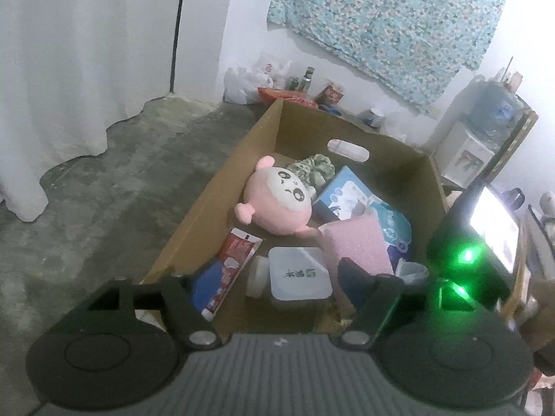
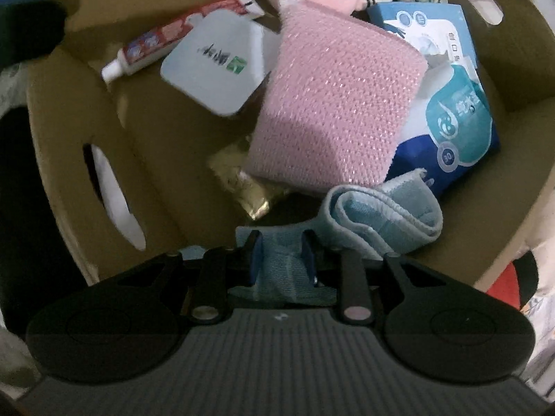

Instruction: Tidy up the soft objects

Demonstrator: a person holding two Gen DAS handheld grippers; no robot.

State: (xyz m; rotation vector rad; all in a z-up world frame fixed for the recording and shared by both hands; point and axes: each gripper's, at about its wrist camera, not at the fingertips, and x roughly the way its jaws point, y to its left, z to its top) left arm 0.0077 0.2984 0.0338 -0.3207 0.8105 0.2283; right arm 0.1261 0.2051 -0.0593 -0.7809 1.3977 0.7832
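Observation:
A cardboard box (image 1: 242,152) holds a pink plush toy (image 1: 277,204), a green scrunchie (image 1: 314,170), a pink knitted sponge (image 1: 357,246) and a light blue cloth (image 2: 381,222). My right gripper (image 2: 281,256) is inside the box, shut on one end of the light blue cloth. The pink sponge (image 2: 336,104) leans just beyond it. My left gripper (image 1: 277,298) is open and empty, above the box's near end. The right gripper's black body (image 1: 461,242) shows in the left wrist view at the box's right side.
The box also holds a toothpaste tube (image 1: 229,270), a white lidded container (image 1: 298,274), a blue-white carton (image 1: 343,194) and a wipes pack (image 2: 454,121). A gold packet (image 2: 242,180) lies on its floor. Bags and bottles (image 1: 288,83) stand by the far wall. A white curtain (image 1: 69,69) hangs left.

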